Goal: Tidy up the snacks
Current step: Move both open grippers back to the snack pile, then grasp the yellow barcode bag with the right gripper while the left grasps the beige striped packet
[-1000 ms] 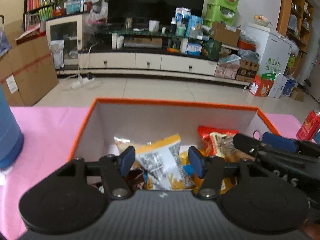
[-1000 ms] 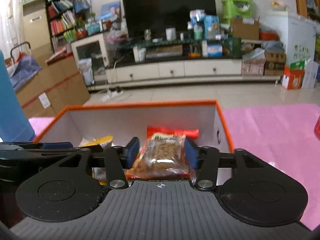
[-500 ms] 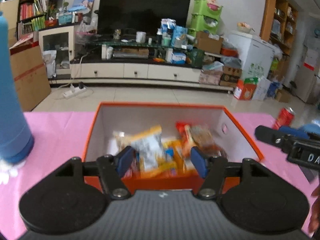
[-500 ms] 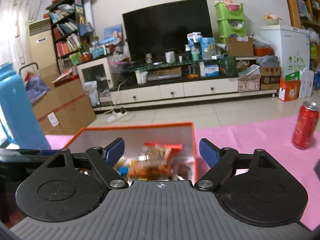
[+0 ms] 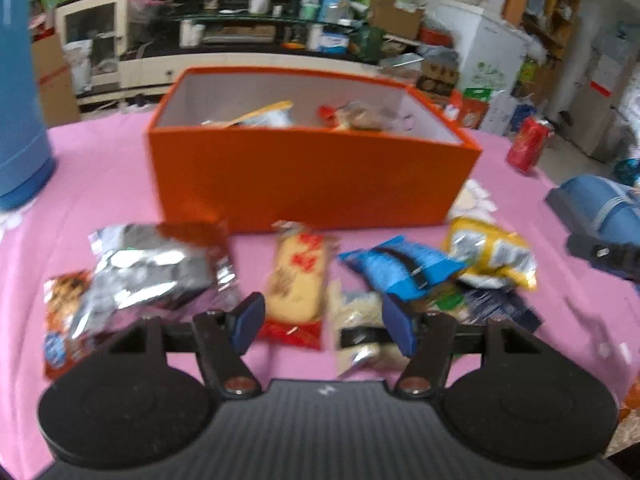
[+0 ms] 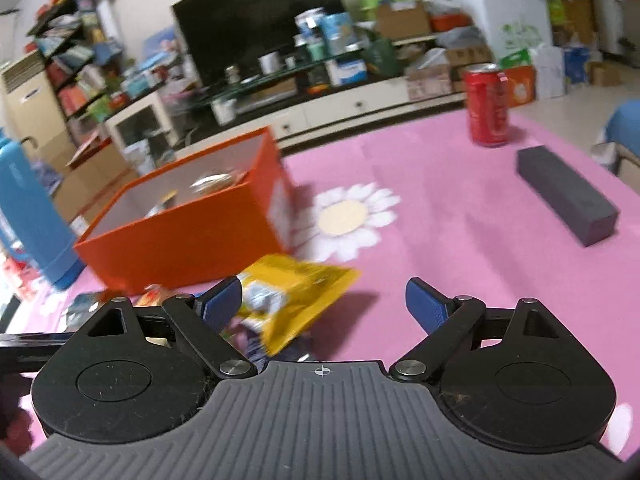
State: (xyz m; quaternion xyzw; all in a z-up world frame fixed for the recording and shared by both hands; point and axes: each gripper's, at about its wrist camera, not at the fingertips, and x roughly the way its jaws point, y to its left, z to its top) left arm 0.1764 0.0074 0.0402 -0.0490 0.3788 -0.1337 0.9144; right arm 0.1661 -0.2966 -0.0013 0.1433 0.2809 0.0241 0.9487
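An orange box (image 5: 312, 176) with several snack packs inside stands on the pink cloth; it also shows in the right wrist view (image 6: 188, 236). In front of it lie loose snacks: a silver pack (image 5: 148, 268), a beige and red pack (image 5: 298, 280), a blue pack (image 5: 400, 266) and a yellow pack (image 5: 490, 252). My left gripper (image 5: 324, 324) is open and empty, above the beige pack and a small clear pack (image 5: 360, 328). My right gripper (image 6: 324, 300) is open and empty, above a yellow pack (image 6: 292, 300) at the box's right front corner.
A red can (image 6: 486, 106) and a dark grey block (image 6: 566, 196) sit on the cloth to the right. A blue flask (image 5: 20, 92) stands at the left. The other gripper's blue body (image 5: 600, 220) shows at the right edge of the left wrist view.
Both grippers let go of their packs in the box, opened and pulled back. They now hang low over the loose snacks in front of the box.
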